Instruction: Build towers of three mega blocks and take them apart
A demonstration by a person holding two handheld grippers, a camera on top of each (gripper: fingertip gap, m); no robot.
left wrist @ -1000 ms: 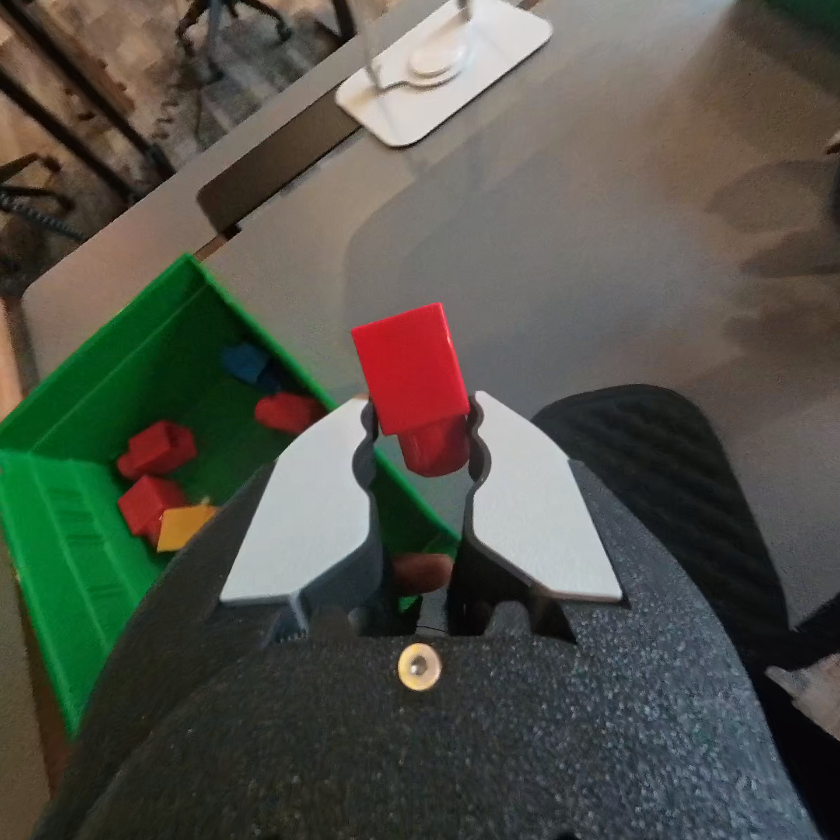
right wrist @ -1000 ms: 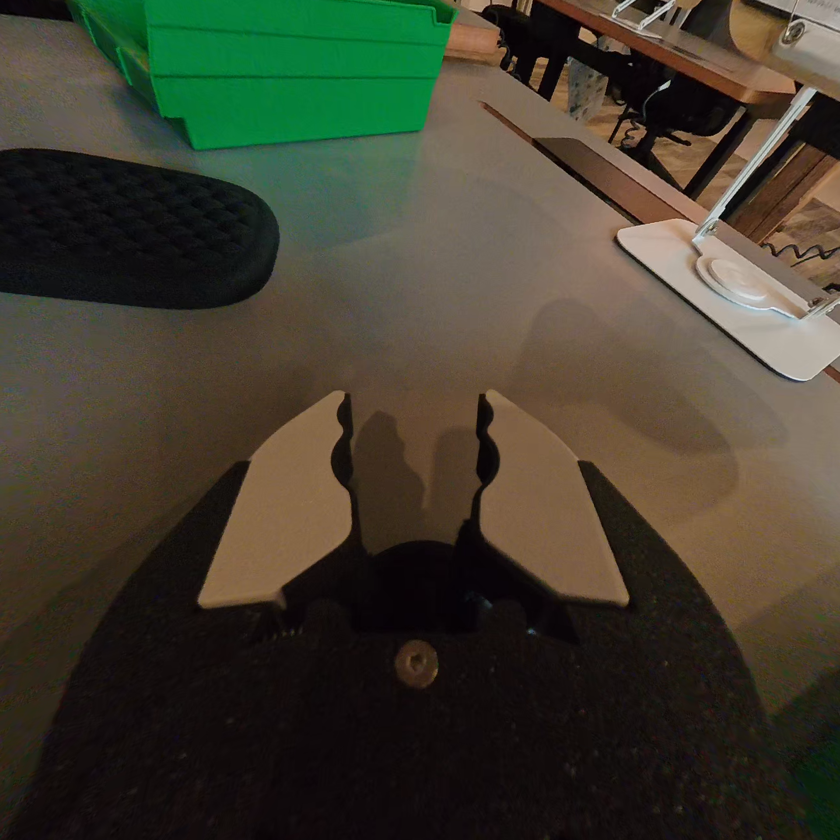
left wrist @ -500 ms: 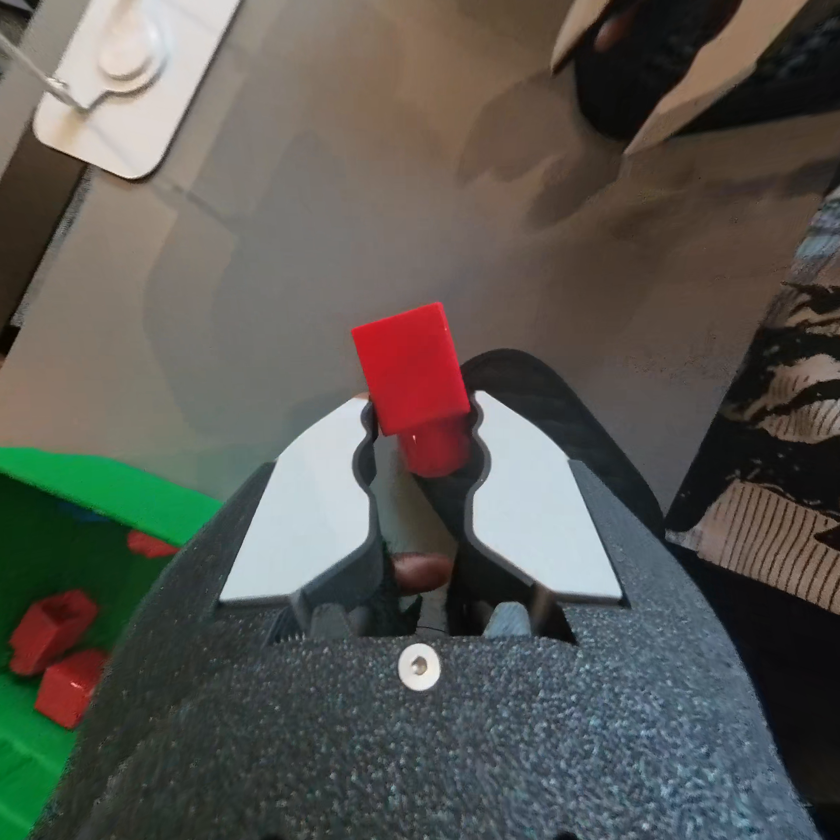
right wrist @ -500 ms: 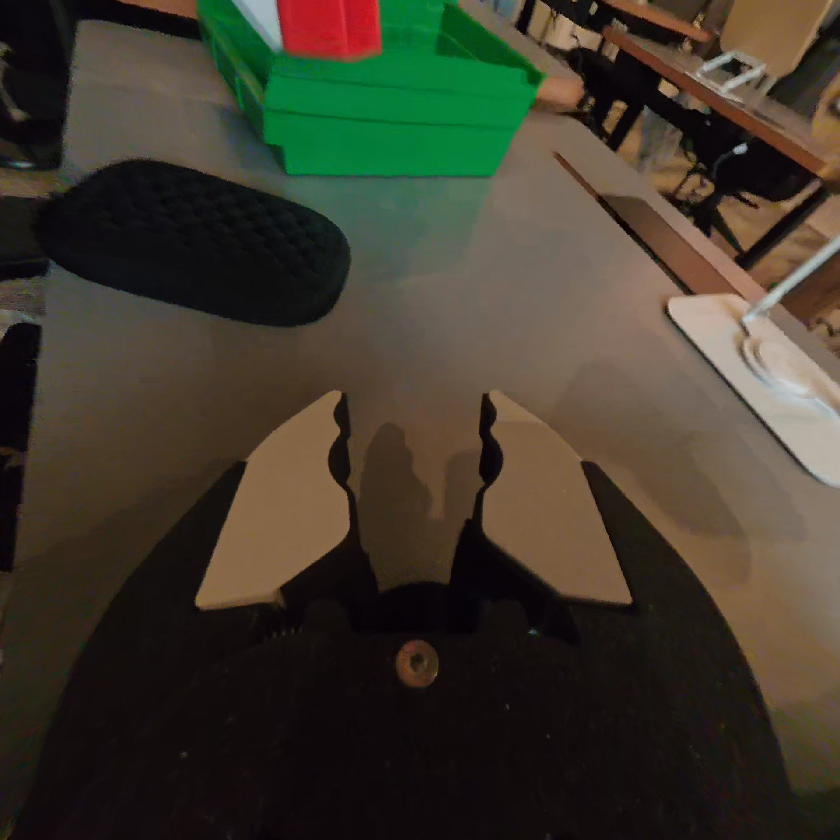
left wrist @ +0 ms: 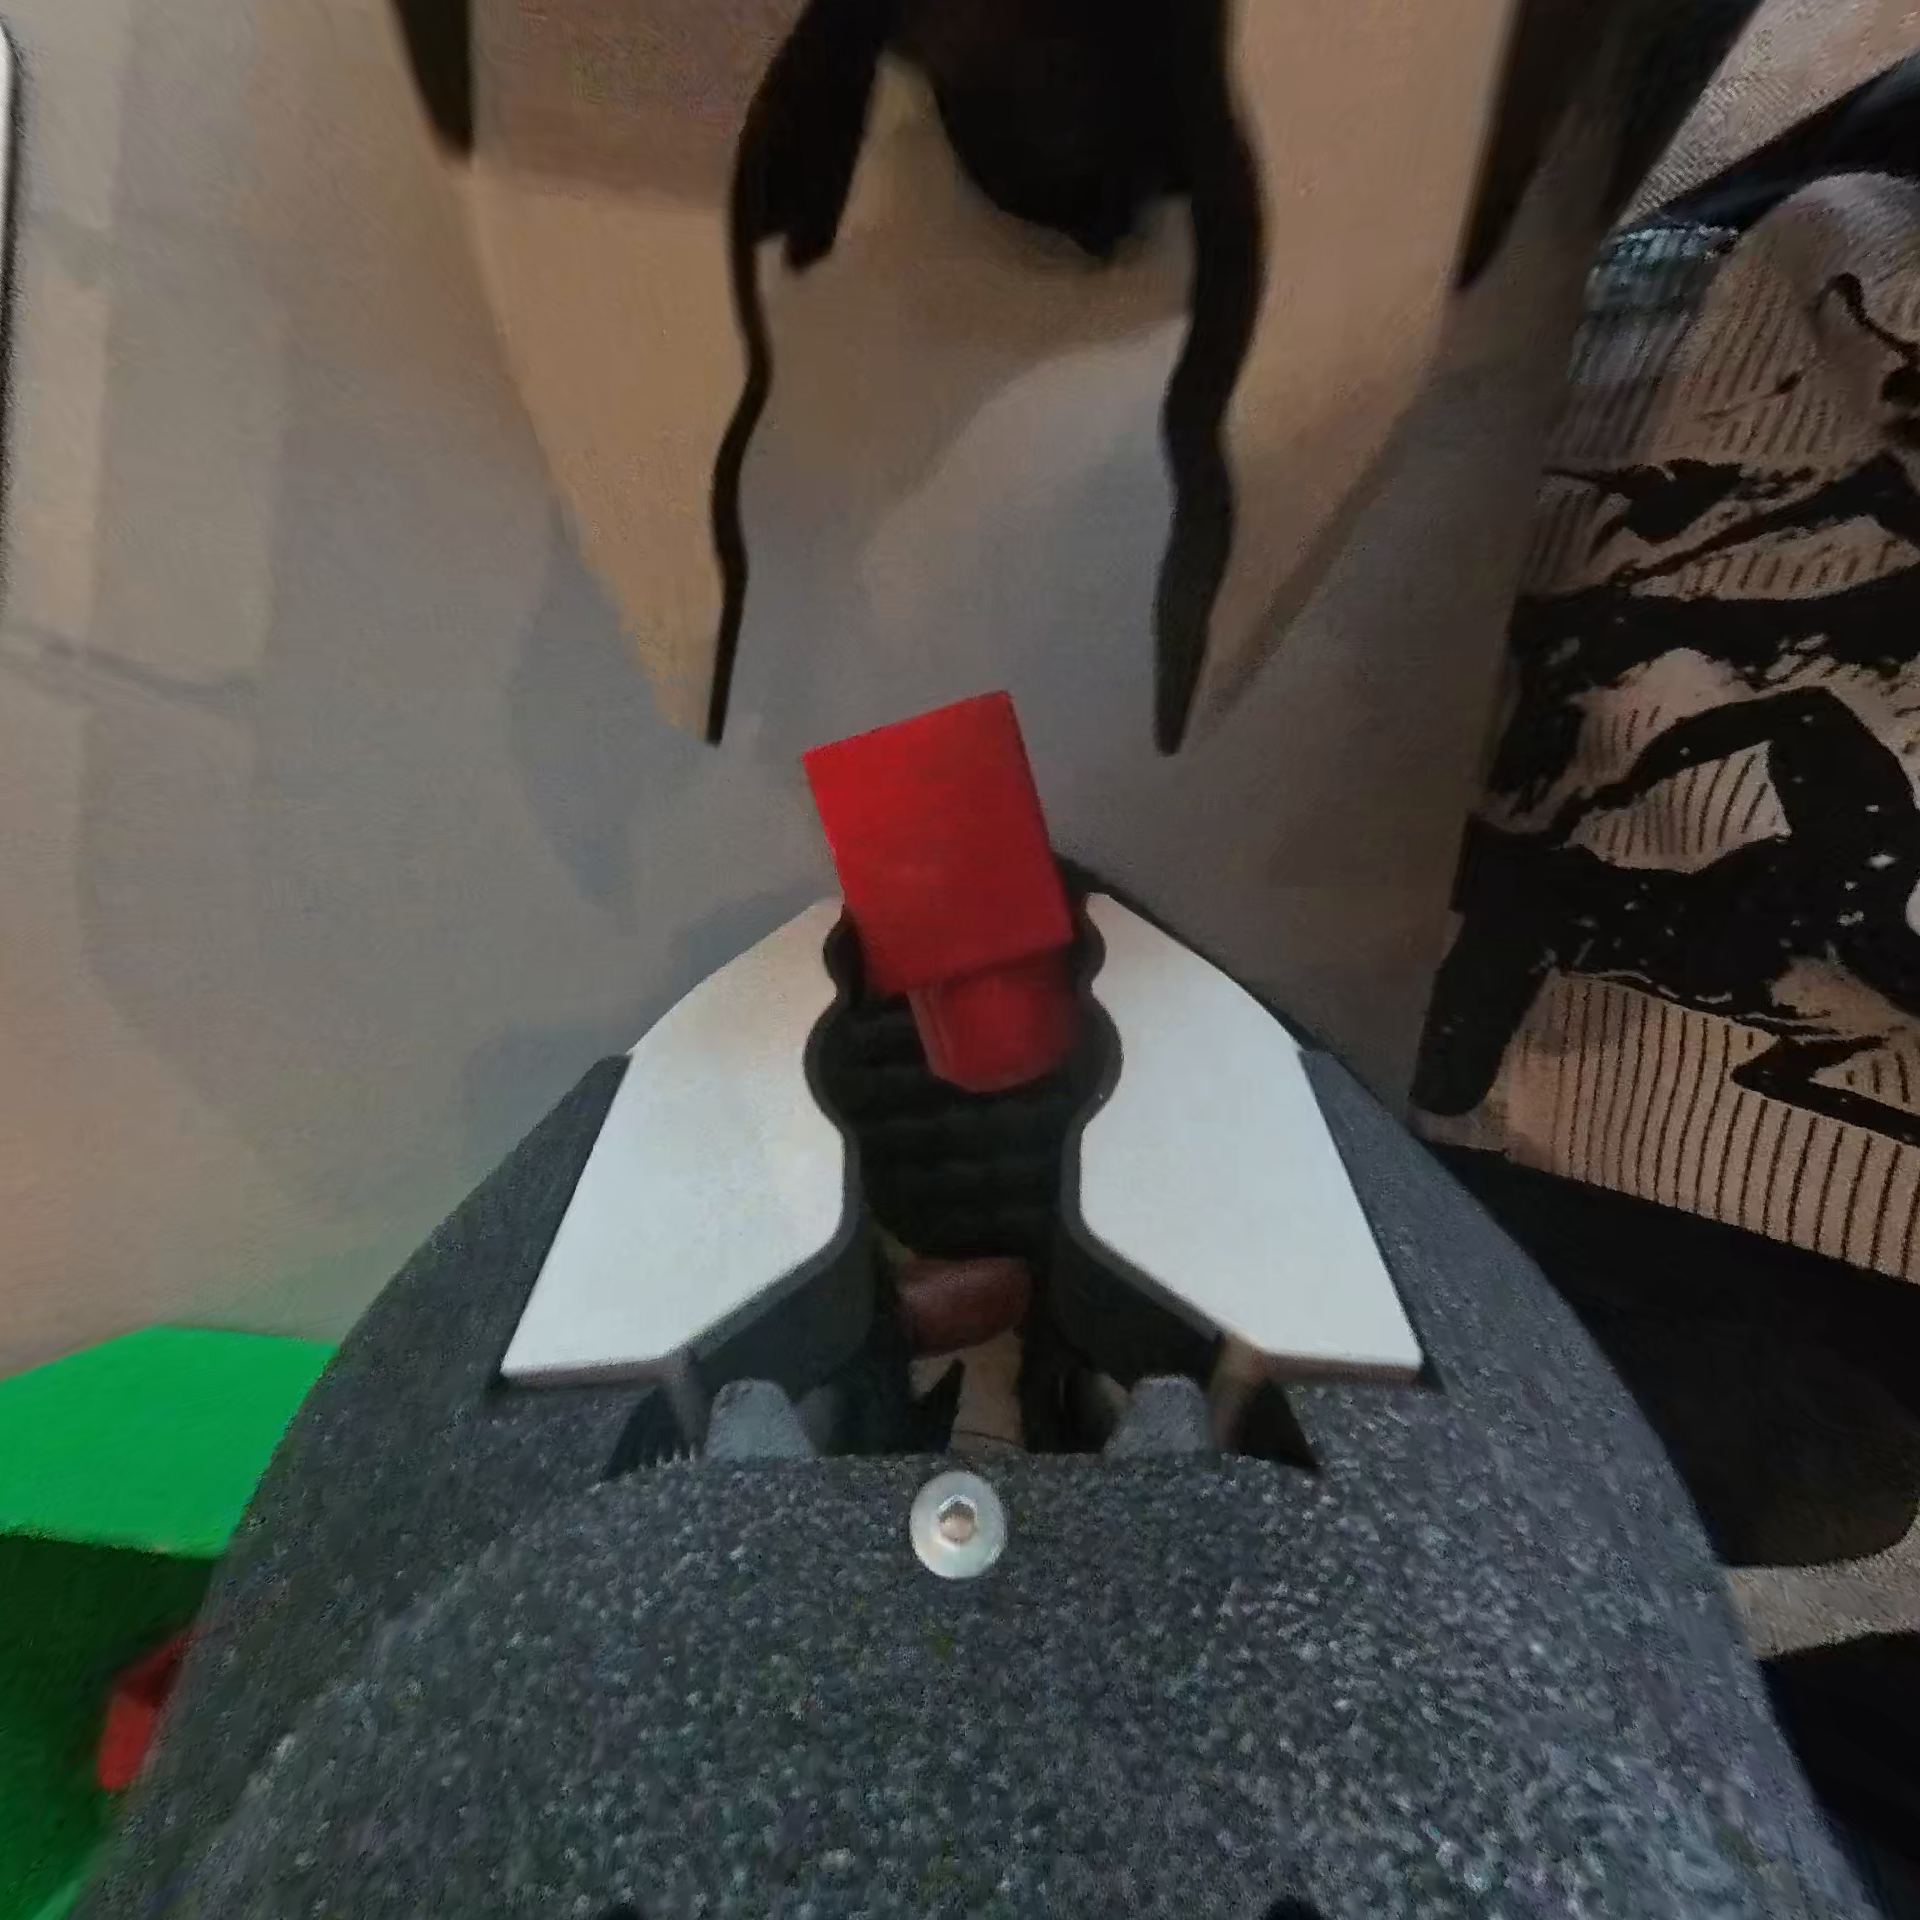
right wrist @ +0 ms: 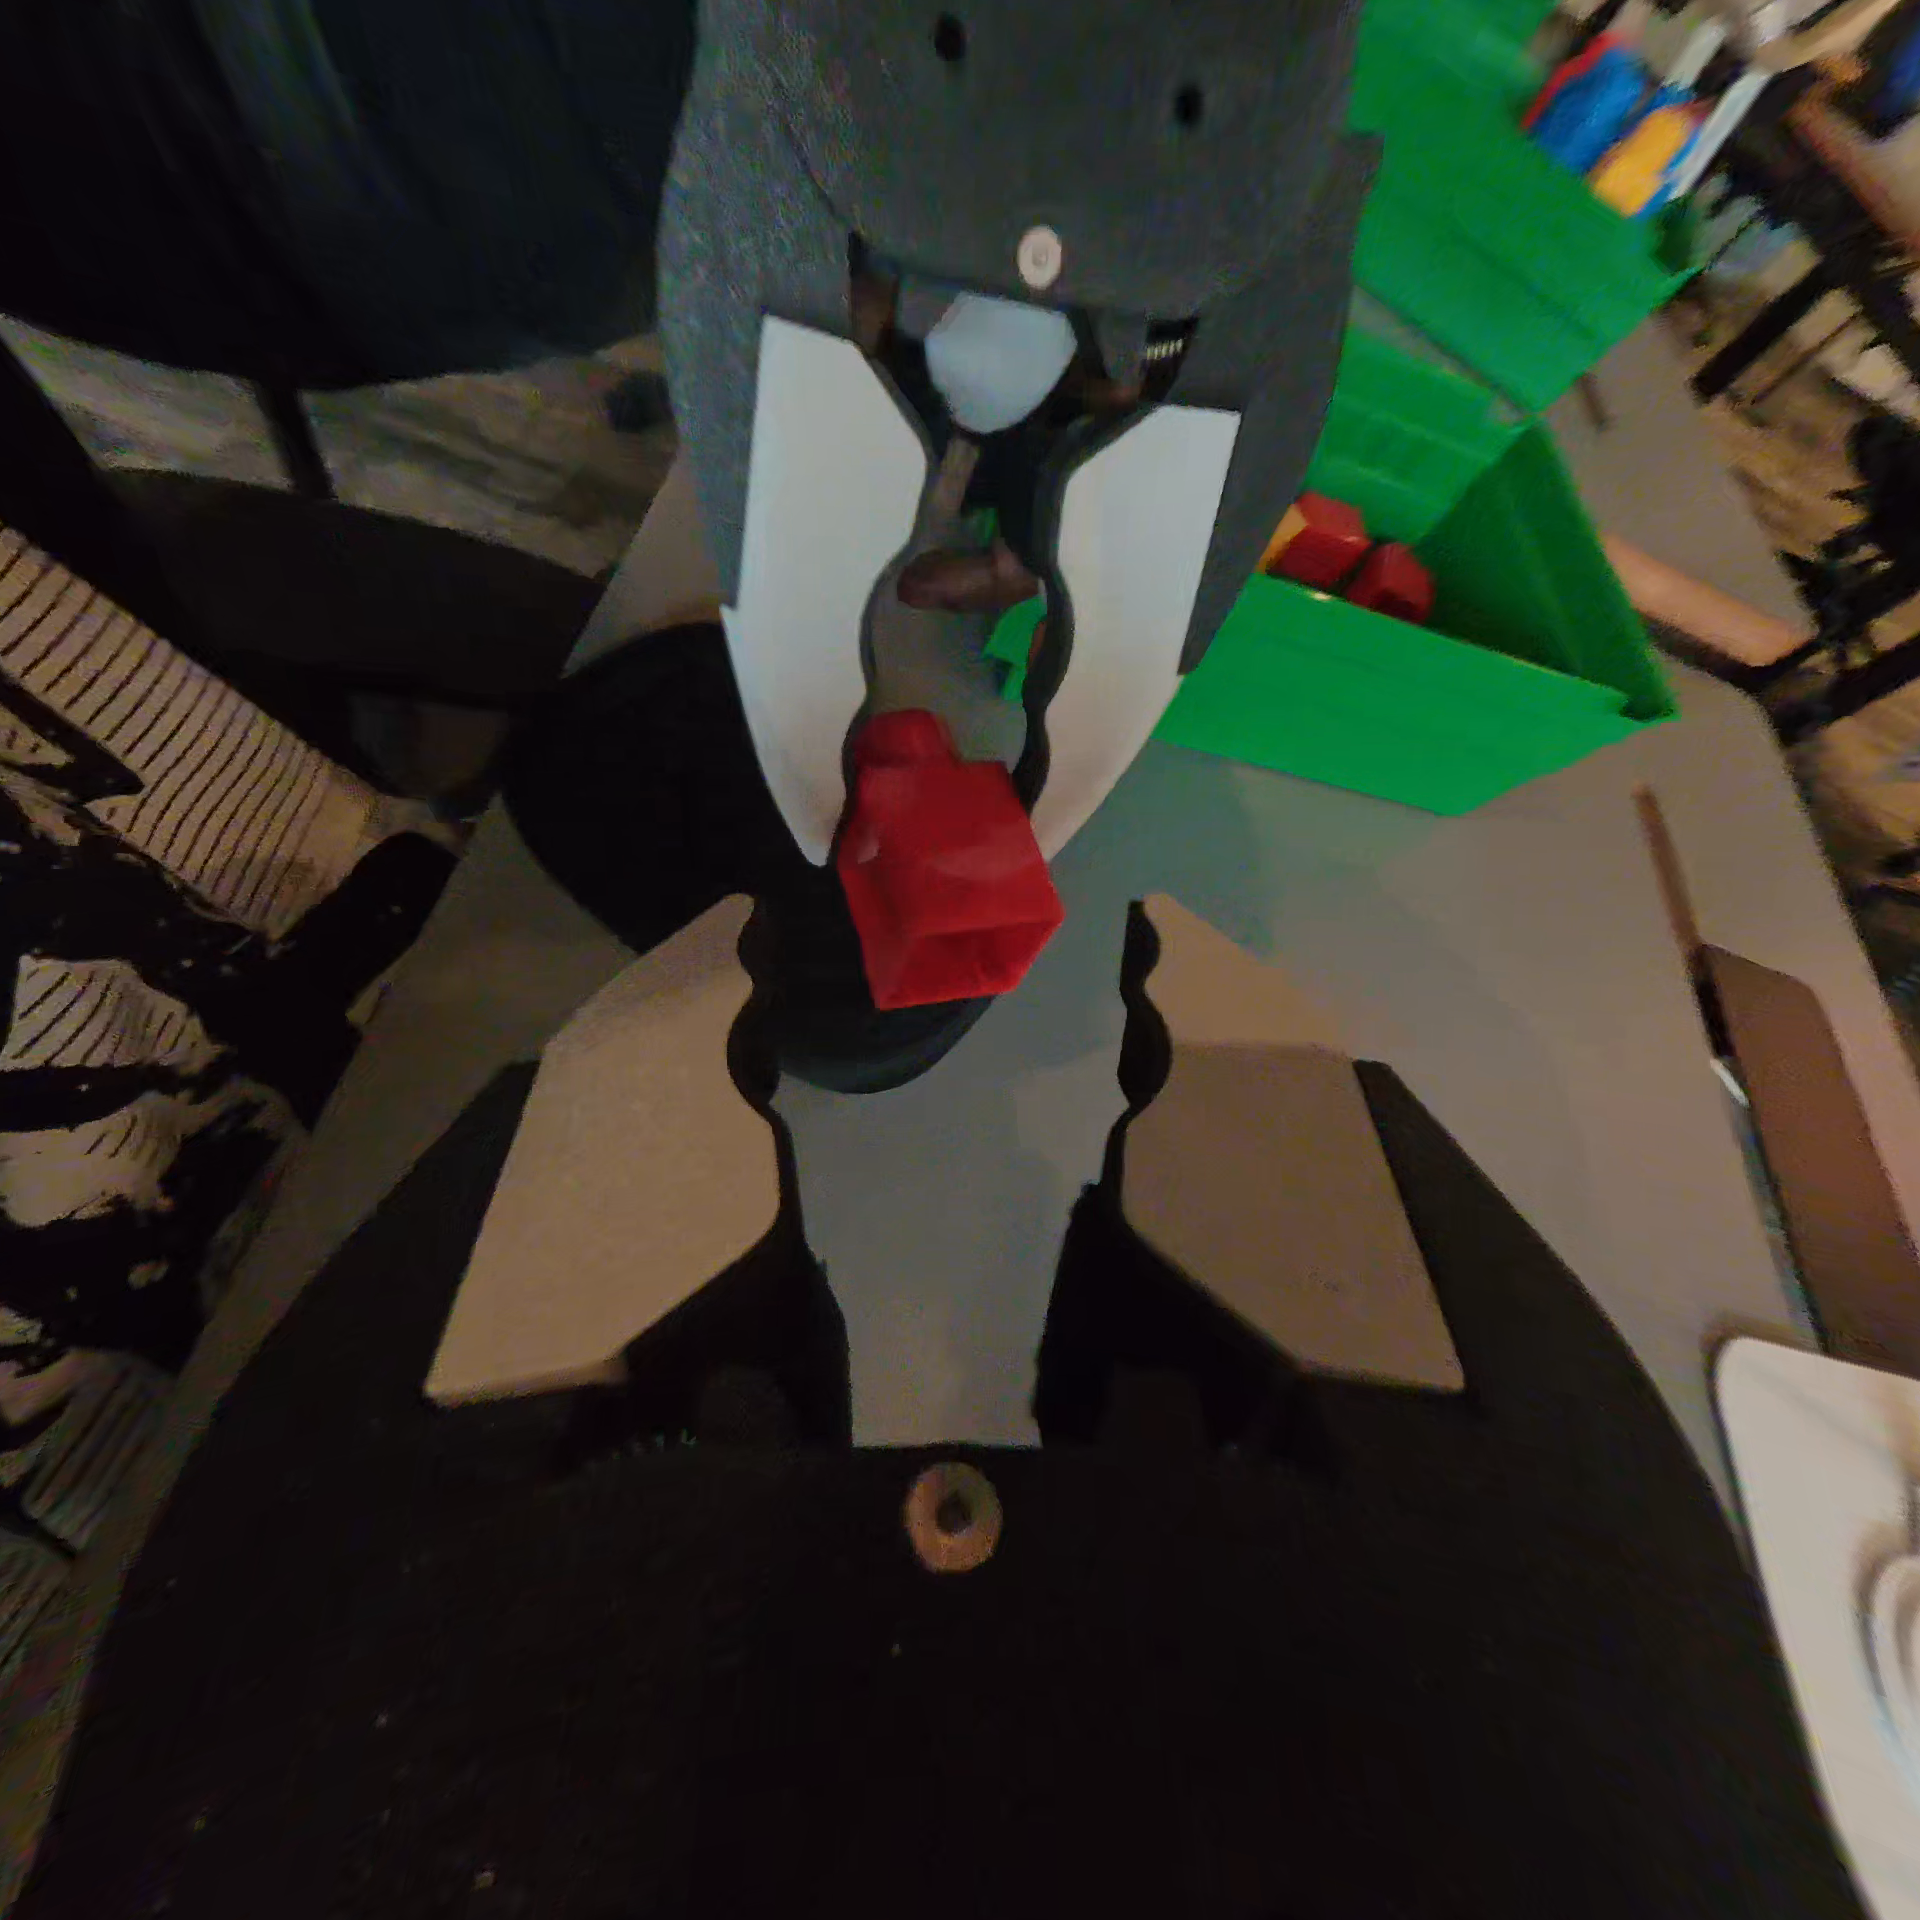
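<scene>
My left gripper (left wrist: 961,914) is shut on a red mega block (left wrist: 935,842), gripping it near its stud end so the square open base sticks out ahead. My right gripper (right wrist: 940,914) is open and empty; the two grippers face each other tip to tip. In the right wrist view the left gripper (right wrist: 930,831) comes down from the top holding the red block (right wrist: 945,894), whose base hangs just between my right fingertips without touching them. In the left wrist view the right gripper (left wrist: 940,743) shows opposite, its fingers spread just past the block.
A green bin (right wrist: 1382,707) with red and yellow blocks (right wrist: 1340,561) stands behind the left gripper on the grey table (right wrist: 1403,997). A black padded rest (right wrist: 644,790) lies below the grippers. A white stand base (right wrist: 1829,1538) is at the right. A patterned sleeve (left wrist: 1704,727) shows. Left and right tips are no more than a few centimetres apart.
The left gripper swung away from the bin with the red block and turned to face the right gripper. The right gripper turned toward it; the two tips have come close together.
</scene>
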